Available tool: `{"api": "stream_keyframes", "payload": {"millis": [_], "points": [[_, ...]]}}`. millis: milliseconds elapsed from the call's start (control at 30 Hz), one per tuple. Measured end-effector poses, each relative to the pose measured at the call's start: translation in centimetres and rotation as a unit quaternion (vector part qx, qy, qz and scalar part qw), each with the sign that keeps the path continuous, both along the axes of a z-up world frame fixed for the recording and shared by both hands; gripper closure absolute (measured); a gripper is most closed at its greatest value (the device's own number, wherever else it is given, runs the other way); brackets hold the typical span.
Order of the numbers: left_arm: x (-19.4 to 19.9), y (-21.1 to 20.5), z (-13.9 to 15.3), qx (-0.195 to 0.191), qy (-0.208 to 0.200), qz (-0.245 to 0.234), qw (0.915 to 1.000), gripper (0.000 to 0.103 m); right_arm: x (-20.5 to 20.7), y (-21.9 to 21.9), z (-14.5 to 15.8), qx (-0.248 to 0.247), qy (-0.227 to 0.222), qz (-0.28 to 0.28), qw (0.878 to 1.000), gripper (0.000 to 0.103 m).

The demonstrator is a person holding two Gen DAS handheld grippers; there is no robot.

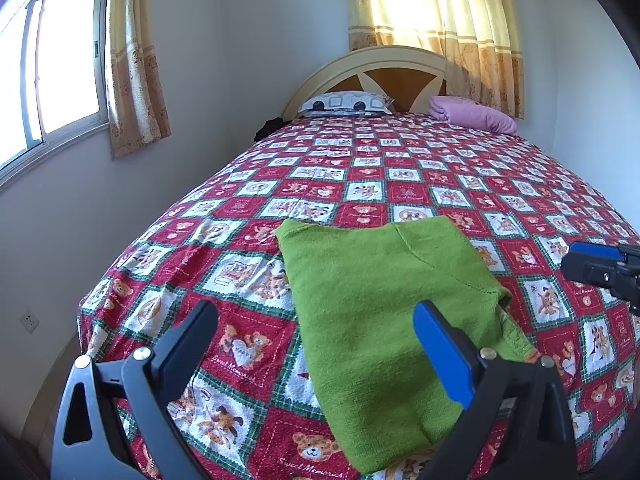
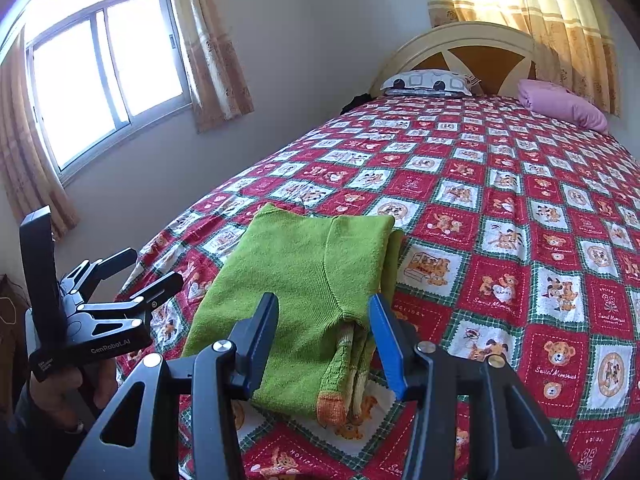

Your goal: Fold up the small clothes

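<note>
A small green knit sweater (image 1: 380, 312) lies folded lengthwise on the red patchwork bedspread (image 1: 360, 168), near the foot of the bed. It also shows in the right wrist view (image 2: 296, 280), with an orange-trimmed cuff (image 2: 331, 404) at its near end. My left gripper (image 1: 316, 320) is open and empty, held above the sweater's near left part. My right gripper (image 2: 324, 316) is open and empty, held above the sweater's near end. The right gripper shows at the right edge of the left wrist view (image 1: 600, 268). The left gripper shows at the left of the right wrist view (image 2: 120, 280).
A patterned pillow (image 1: 346, 105) and a folded pink cloth (image 1: 472, 114) lie by the headboard (image 1: 372, 68). A dark item (image 1: 268, 128) sits at the bed's far left corner. A window (image 2: 108, 76) and curtains are on the left wall. The bed's left edge drops to the floor.
</note>
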State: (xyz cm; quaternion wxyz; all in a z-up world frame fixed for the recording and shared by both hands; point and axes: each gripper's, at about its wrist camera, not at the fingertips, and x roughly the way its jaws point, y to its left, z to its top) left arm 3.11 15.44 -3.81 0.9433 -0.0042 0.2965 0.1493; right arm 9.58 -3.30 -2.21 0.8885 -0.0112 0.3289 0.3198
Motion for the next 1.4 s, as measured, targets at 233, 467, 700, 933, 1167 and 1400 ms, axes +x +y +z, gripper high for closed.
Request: {"api": "stream_keyframes", "payload": {"millis": [233,467,700,933,1167,1400], "points": [[-0.02,0.07,0.07,0.000,0.001,0.001,1.0000,0.002,-0.20,-0.11,0.07,0.006,-0.004,-0.003,1.000,0.053],[-0.06,0.01,0.09,0.000,0.000,0.002,1.0000,0.002,-0.25,0.00,0.01,0.008,-0.004,-0.001,1.000,0.052],[-0.04,0.03,0.03,0.001,0.001,0.003,1.0000,0.002,-0.34,-0.07,-0.09,0.009,-0.003,-0.001,1.000,0.051],[-0.03,0.02,0.01,0.001,0.002,0.003,1.0000,0.002,-0.58,-0.02,-0.18,0.009,-0.002,0.001,1.000,0.051],[-0.06,0.02,-0.12,0.001,0.004,0.003,1.0000,0.002,-0.61,-0.13,-0.31,0.010,-0.002,-0.002,1.000,0.051],[-0.01,-0.17,-0.20,0.002,0.003,0.003,1.0000,0.002,-0.56,-0.47,-0.22,0.016,-0.003,-0.007,1.000,0.051]]}}
